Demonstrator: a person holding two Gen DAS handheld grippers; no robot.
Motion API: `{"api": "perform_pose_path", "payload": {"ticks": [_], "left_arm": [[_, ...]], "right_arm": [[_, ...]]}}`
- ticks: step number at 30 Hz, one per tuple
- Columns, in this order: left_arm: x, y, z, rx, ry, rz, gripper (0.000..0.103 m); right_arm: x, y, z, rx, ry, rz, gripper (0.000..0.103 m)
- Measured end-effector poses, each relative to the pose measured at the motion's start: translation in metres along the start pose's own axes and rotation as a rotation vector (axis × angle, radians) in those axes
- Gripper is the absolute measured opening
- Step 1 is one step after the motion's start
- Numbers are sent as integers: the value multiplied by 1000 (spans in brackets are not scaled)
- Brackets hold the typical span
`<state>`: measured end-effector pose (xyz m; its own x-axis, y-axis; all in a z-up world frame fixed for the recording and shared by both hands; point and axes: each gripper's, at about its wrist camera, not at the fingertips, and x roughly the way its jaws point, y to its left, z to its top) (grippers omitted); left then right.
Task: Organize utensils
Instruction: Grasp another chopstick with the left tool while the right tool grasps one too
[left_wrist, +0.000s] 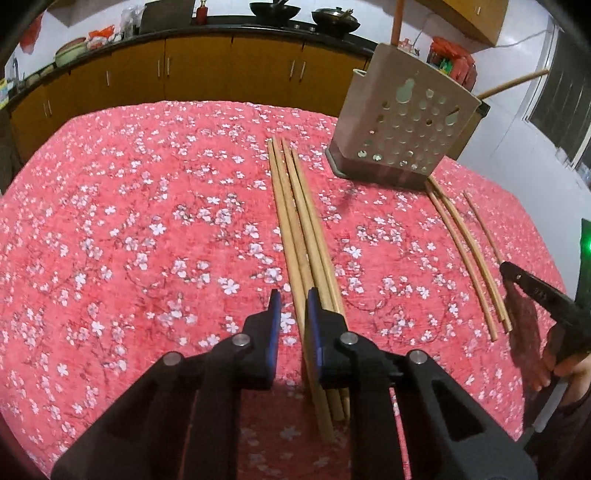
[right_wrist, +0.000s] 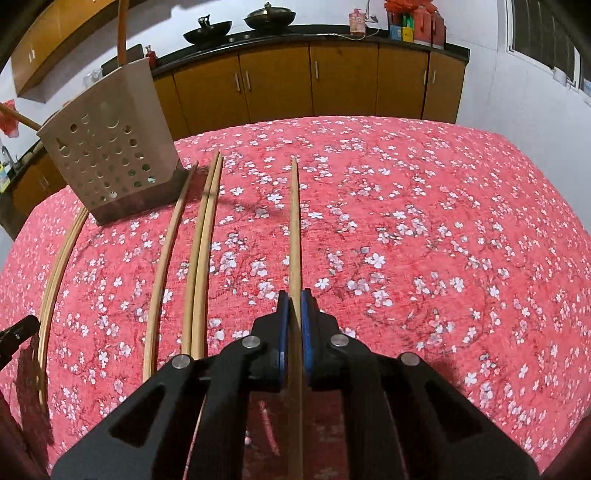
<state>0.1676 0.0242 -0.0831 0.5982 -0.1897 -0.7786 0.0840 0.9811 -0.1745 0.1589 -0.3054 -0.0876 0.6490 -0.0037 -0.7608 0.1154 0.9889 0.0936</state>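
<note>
The left claw is hovering low over a bundle of wooden chopsticks lying on the tabletop, which is covered in a red floral cloth. Its blue fingers are standing narrow, with a small gap between them. The leftmost stick of the bundle is passing through that gap; whether the pads are pressing on it cannot be told.

The right claw is clamping a single chopstick, which is running straight away from the camera, its far end reaching toward the middle of the tabletop.

A perforated utensil holder is standing upright near the far edge, between the two groups of sticks. Three loose chopsticks are lying just beside it, left of the held one.
</note>
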Motion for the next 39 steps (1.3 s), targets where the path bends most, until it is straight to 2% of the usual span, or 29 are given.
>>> {"api": "perform_pose_path", "payload": {"ticks": [8,13,15,21,27,39], "left_arm": [[5,0,2,17,5,65,14],[9,-5,5,18,1,57,14],[14,-6,9,25,-3,74,9],[23,16,27,-3,-15,116,8],[26,36,35,-18,-39,105,8],[23,37,33,-31,-47,89,9]], "right_arm": [[3,5,0,-19,-3,-12,8],[2,5,-2,-17,2,12,8],[2,8,-4,-34,-5,4,8],[6,6,-1,-33,-15,9,8],[13,0,6,-3,-17,15,8],[12,3,6,-13,-16,3,8]]}}
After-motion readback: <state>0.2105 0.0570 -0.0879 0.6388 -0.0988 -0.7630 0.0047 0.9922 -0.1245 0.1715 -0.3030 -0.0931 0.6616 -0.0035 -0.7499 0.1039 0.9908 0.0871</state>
